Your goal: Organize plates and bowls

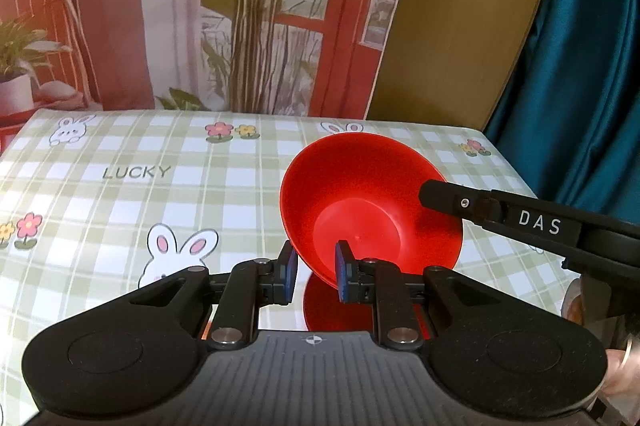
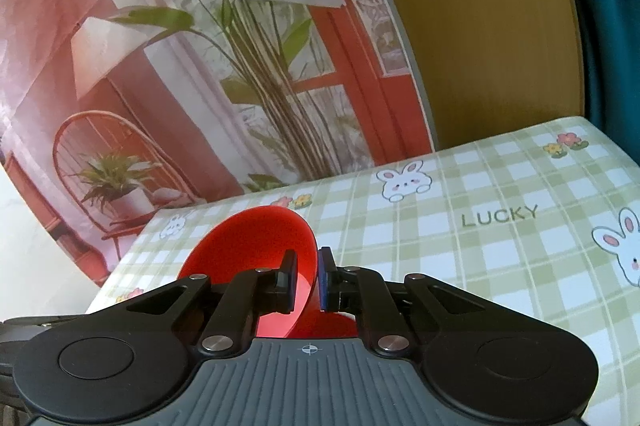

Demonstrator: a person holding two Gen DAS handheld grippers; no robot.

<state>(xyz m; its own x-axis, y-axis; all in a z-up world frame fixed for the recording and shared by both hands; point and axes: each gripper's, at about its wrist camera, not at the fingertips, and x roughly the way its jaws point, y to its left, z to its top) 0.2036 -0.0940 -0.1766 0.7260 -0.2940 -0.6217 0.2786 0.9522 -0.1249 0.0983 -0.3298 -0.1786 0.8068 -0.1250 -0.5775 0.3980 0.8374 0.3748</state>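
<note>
A red bowl (image 1: 360, 202) is tilted on its side above the checked tablecloth, its inside facing my left camera. My right gripper (image 2: 307, 278) is shut on the red bowl (image 2: 256, 246), pinching its rim; its finger (image 1: 452, 198) reaches the bowl's right rim in the left wrist view. My left gripper (image 1: 316, 272) straddles the bowl's lower rim with its jaws a little apart; I cannot tell whether the pads touch it. A second red piece (image 1: 332, 310) lies flat on the table beneath the bowl, mostly hidden; it also shows in the right wrist view (image 2: 340, 326).
The table (image 1: 120, 194) carries a green checked cloth with rabbits and the word LUCKY. A printed backdrop (image 1: 200, 6) with plants hangs behind it. A wooden panel (image 1: 460, 18) and a teal curtain (image 1: 580, 46) stand at the back right.
</note>
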